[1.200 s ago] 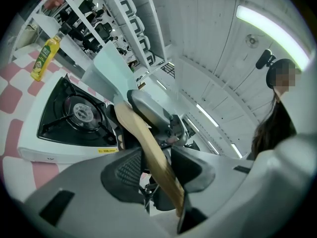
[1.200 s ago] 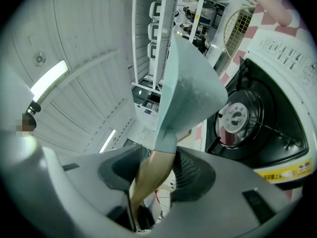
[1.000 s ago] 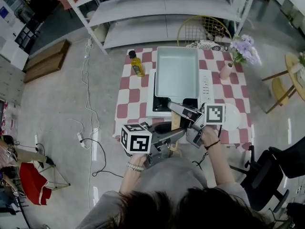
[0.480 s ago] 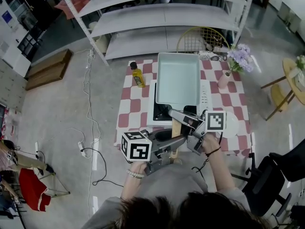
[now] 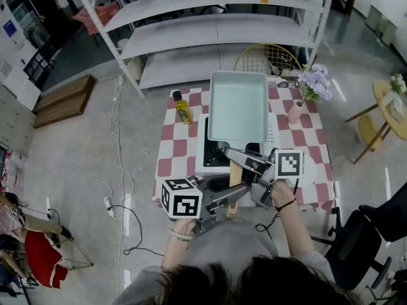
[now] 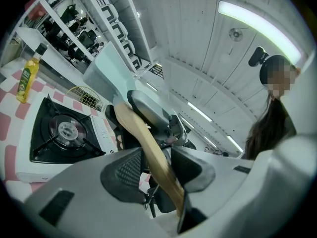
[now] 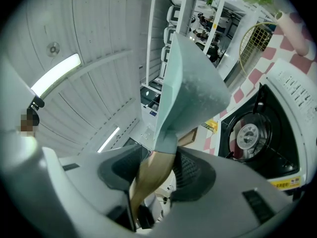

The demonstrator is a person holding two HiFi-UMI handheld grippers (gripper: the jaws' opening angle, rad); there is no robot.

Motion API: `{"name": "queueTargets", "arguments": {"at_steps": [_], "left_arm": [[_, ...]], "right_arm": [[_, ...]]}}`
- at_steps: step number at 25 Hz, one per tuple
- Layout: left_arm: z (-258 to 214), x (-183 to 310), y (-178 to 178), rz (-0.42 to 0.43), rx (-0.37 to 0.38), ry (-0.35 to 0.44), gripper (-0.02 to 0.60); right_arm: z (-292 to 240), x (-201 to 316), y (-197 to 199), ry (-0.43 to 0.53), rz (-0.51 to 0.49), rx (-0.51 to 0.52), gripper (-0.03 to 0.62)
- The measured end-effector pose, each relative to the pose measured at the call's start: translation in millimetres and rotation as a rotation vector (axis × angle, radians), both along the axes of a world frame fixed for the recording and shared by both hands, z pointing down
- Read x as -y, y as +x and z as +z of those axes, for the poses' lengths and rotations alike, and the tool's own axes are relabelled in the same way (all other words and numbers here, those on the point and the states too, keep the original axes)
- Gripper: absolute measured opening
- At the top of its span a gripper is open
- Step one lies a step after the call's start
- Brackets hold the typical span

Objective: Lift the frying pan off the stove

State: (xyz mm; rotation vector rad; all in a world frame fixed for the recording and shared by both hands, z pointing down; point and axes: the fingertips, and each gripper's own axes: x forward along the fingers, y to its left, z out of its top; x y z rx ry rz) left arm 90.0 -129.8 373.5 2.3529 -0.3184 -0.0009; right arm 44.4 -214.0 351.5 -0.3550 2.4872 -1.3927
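- My left tongs [image 6: 156,170] are clamped on the wooden handle [image 5: 234,173] near its free end. The 2 ribbed pads press its sides, so the opening is only as wide as the handle is thick.
- My right tongs [image 7: 153,177] are closed on the same handle further up, just below where it joins the frying pan [image 5: 237,107].
- I use 2 grips on 1 handle because the pan is long and deep and hangs far out in front. I judge that a single grip would let it tip or twist.
- The pan is in the air, clear of the stove [image 5: 273,132] and tilted up away from me. Both tong views show the burner [image 6: 59,133] bare, with nothing resting on its grate.
- I judge the lift itself done; what remains is keeping the pan steady so the handle does not slide between the pads.
- The stove sits in the middle of the checked table [image 5: 173,138], square to me, so the handle reaches me at the near edge.
- The oil bottle [image 5: 183,107] stands to the left of the stove and the vase [image 5: 296,110] of flowers to its right, both well out of the pan's way.
- Count: 1 frying pan, 1 handle, 2 tongs, 1 stove with 1 burner showing, 1 bottle, 1 vase.
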Motion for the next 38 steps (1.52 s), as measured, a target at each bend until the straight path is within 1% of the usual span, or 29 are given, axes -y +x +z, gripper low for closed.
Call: {"name": "queueTargets", "arguments": {"at_steps": [15,22,27,38], "left_arm": [[-19.7,-1.7,1.1,0.003,-0.011,0.054,0.181],[-26.1,-1.9,0.9,0.003,-0.017,0.08,0.181],[-28.1,-1.9,-0.2,0.007,-0.02,0.086,0.181],[-30.0,-3.1,-1.5,0.011,-0.025,0.087,0.181]], "right_arm": [[-19.5,-1.6,3.4,0.033,0.007,-0.009,0.2],[-29.8,-3.3,2.2,0.062,-0.003,0.005,0.199],[-32.4,-3.4,2.0,0.063,-0.002,0.02,0.201],[-33.8,-4.0,1.0,0.067,-0.001,0.016,0.201]]}}
